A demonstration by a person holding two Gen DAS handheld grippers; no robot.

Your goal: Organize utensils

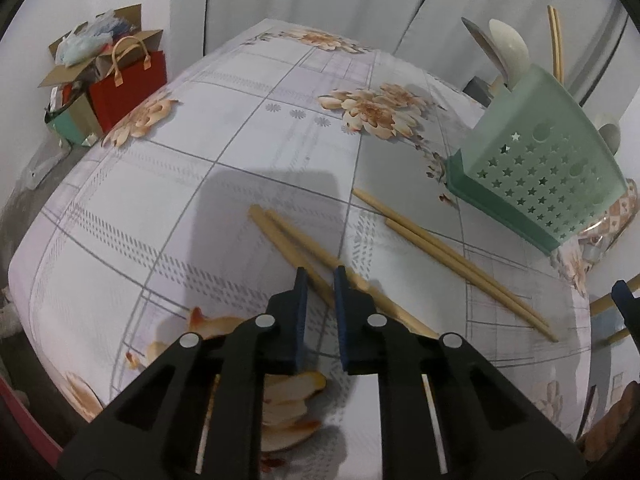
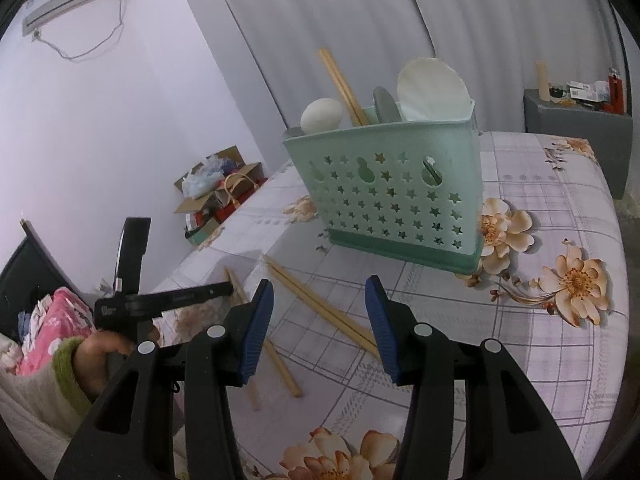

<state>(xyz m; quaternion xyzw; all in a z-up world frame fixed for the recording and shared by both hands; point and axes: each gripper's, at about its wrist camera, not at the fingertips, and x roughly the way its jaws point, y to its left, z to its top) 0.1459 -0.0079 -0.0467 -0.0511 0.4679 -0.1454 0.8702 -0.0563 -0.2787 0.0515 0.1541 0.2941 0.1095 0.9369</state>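
Left gripper [image 1: 321, 276]: jaws drawn nearly together, a narrow gap remaining, set down over a pair of chopsticks [image 1: 296, 246] on the flowered tablecloth [image 1: 200, 160]. One stick runs between the blue pads; the other passes under or beside the right-hand pad. Whether the pads actually press the stick cannot be told from the left wrist view. The free ends of that pair extend ahead of the jaws and to their left. A second pair of chopsticks [image 1: 452, 256] lies flat to the right of the jaws, apart from them, running diagonally. The green utensil holder [image 1: 536, 168], with star-shaped holes, stands ahead and to the right, beyond the second pair; spoons [image 1: 510, 46] and another pair of upright chopsticks [image 1: 556, 44] stand in it. Right gripper [image 2: 320, 300]: jaws about half open, nothing between the pads, held above the cloth. Seen from it, the second pair passes across the gap between its jaws and beneath them, untouched. The holder stands directly ahead of those jaws, upright. To the left of them a hand [image 2: 100, 356] with a green cuff grips the other tool's handle.
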